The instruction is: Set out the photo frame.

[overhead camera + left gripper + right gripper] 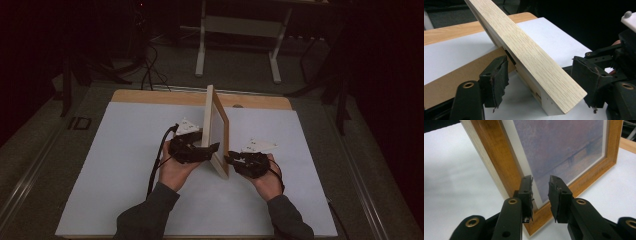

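1. The left tool (212, 148) sits at the near end of the picture frame (216, 127); in the left gripper view its jaws stand wide apart, one on either side of the frame's pale wooden edge, and neither pad visibly presses on the wood.
2. The right tool (231, 160) sits at about 4 o'clock from the frame's near corner. In the right gripper view its jaws are apart with a narrow gap, pointed at the frame's glazed front near the lower corner, and nothing is between the pads.
3. The picture frame stands upright on its long edge near the middle of the counter (125, 165). Its long axis runs from 12 o'clock, the far end, towards 5 o'clock, the near end. The picture side faces 3 o'clock, and the brown backing board (461, 72) faces 9 o'clock.
4. In the left gripper view the frame's top edge leans across the view and the backing board lies low behind the left jaw.
5. A white sheet covers most of the counter, with a bare wooden strip (150, 96) at 12 o'clock.
6. Beyond the counter, at 12 o'clock, stands a pale metal stand (240, 30) on the floor, with dark cables (147, 70) at about 11 o'clock.
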